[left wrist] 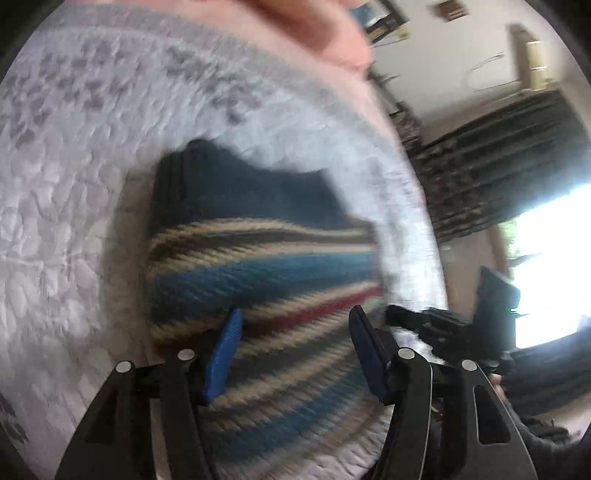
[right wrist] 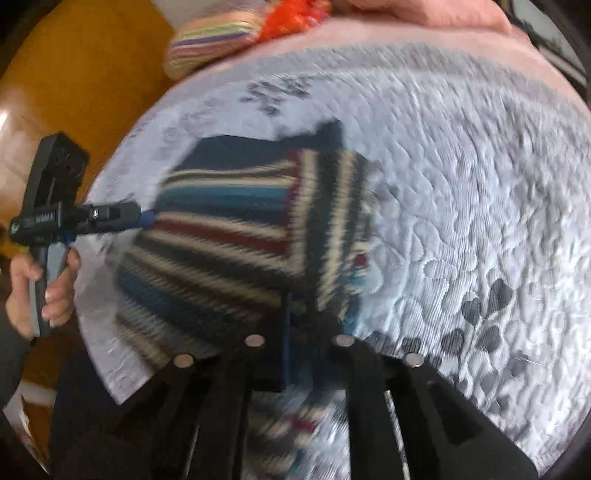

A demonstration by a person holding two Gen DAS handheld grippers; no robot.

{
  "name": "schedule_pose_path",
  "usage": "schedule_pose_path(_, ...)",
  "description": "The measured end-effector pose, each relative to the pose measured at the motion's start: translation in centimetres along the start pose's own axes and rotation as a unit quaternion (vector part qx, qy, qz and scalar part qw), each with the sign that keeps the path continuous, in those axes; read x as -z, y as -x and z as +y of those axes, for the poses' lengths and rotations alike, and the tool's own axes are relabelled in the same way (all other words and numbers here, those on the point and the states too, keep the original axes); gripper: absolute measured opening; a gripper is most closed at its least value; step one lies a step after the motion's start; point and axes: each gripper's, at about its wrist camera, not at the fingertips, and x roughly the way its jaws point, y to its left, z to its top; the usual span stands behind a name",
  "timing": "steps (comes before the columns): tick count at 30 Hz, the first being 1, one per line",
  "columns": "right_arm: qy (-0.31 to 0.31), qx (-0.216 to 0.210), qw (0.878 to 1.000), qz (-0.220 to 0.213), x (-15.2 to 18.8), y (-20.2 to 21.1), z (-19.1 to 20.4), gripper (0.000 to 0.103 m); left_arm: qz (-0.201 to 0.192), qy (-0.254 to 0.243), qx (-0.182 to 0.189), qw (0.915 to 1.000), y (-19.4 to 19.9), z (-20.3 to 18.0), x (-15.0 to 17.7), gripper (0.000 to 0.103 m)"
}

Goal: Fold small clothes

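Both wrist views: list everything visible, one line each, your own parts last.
Striped knitted garment: one; navy, blue, cream and red; on the quilt, one side folded over.
Quilted bedspread: one; pale lilac-white with grey heart prints; under the garment.
Pink blanket: one; pink; beyond the quilt's far edge.
Pastel striped fabric bundle: one; multicoloured; far left, beside something orange.
Dark patterned curtain: one; dark; beside a bright window.
Left gripper: blue pads, jaws open over the garment.
Right gripper: jaws shut on the garment's folded part.
Hand: one; holding the left gripper's handle.
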Motion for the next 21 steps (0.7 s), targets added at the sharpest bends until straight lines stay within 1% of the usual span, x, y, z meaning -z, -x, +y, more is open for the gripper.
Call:
schedule_pose_path(1, 0.024, -0.002, 1.000, -0.001, 0.8, 1.1, 1.3, 0.009, 0.001, -0.023, 0.023, 0.9995, 1.2, -1.2, 1.2, 0.060)
schedule_pose_path(2, 0.038, -0.004, 0.999, 0.003, 1.1, 1.3, 2.4, 0.009, 0.002, -0.031, 0.024, 0.9992, 1.3, -1.6, 1.7, 0.060)
schedule_pose_path(3, 0.049, -0.004, 0.999, 0.011, 1.9, 1.3, 3.0, 0.009, 0.012, -0.040, 0.023, 0.9988, 1.6, -1.7, 2.8, 0.059)
schedule_pose_path(4, 0.057, 0.001, 0.998, 0.021, 2.6, 1.0, 3.4, 0.008, 0.022, -0.044, 0.015, 0.9987, 1.4, -1.4, 3.5, 0.059)
schedule_pose_path(5, 0.064, 0.022, 0.997, 0.033, 3.5, 0.2, 3.4, 0.006, 0.032, -0.048, -0.005, 0.9983, 0.8, -1.3, 4.2, 0.059)
schedule_pose_path(6, 0.066, 0.037, 0.996, 0.044, 4.2, -0.8, 3.1, 0.002, 0.040, -0.053, -0.029, 0.9974, 0.0, -1.0, 4.7, 0.056)
schedule_pose_path(7, 0.065, 0.047, 0.996, 0.048, 4.7, -1.8, 2.6, 0.002, 0.045, -0.053, -0.038, 0.9969, -1.0, -0.8, 4.9, 0.055)
schedule_pose_path(8, 0.064, 0.051, 0.996, 0.046, 4.9, -2.0, 2.3, 0.001, 0.043, -0.049, -0.039, 0.9972, -1.5, -0.4, 5.0, 0.054)
schedule_pose_path(10, 0.046, 0.047, 0.997, 0.045, 4.6, -1.2, 2.2, 0.001, 0.037, -0.044, -0.046, 0.9973, -1.7, -0.8, 4.6, 0.054)
schedule_pose_path(11, 0.041, 0.047, 0.997, 0.042, 4.4, -0.7, 2.6, 0.002, 0.029, -0.045, -0.046, 0.9975, -0.9, -1.3, 4.8, 0.054)
schedule_pose_path(12, 0.044, 0.049, 0.997, 0.035, 4.3, 0.2, 3.1, 0.006, 0.024, -0.046, -0.038, 0.9979, -0.3, -1.8, 5.0, 0.054)
schedule_pose_path(13, 0.048, 0.049, 0.997, 0.028, 4.2, 1.1, 3.5, 0.007, 0.019, -0.052, -0.015, 0.9984, 0.8, -2.5, 5.9, 0.054)
schedule_pose_path(14, 0.051, 0.050, 0.997, 0.024, 4.7, 1.9, 3.8, 0.007, 0.015, -0.060, -0.010, 0.9980, 1.4, -3.1, 6.4, 0.054)
schedule_pose_path(16, 0.052, 0.069, 0.996, 0.027, 5.4, 2.0, 3.7, 0.006, 0.023, -0.066, -0.032, 0.9970, 1.3, -3.3, 8.0, 0.054)
schedule_pose_path(17, 0.047, 0.082, 0.995, 0.039, 5.8, 1.1, 3.4, 0.004, 0.029, -0.065, -0.051, 0.9962, 0.7, -3.1, 8.5, 0.054)
schedule_pose_path(18, 0.036, 0.085, 0.994, 0.053, 6.3, 0.1, 3.1, 0.003, 0.034, -0.066, -0.079, 0.9941, -0.2, -2.9, 8.8, 0.054)
schedule_pose_path(19, 0.029, 0.090, 0.993, 0.064, 6.8, -1.1, 2.5, 0.003, 0.039, -0.065, -0.092, 0.9928, -1.3, -2.4, 9.2, 0.054)
schedule_pose_path(20, 0.028, 0.093, 0.993, 0.064, 6.6, -1.8, 2.5, 0.002, 0.040, -0.067, -0.097, 0.9922, -2.1, -2.3, 9.5, 0.054)
schedule_pose_path(21, 0.026, 0.095, 0.993, 0.062, 6.7, -1.7, 2.5, 0.002, 0.035, -0.078, -0.108, 0.9904, -2.4, -2.7, 9.8, 0.054)
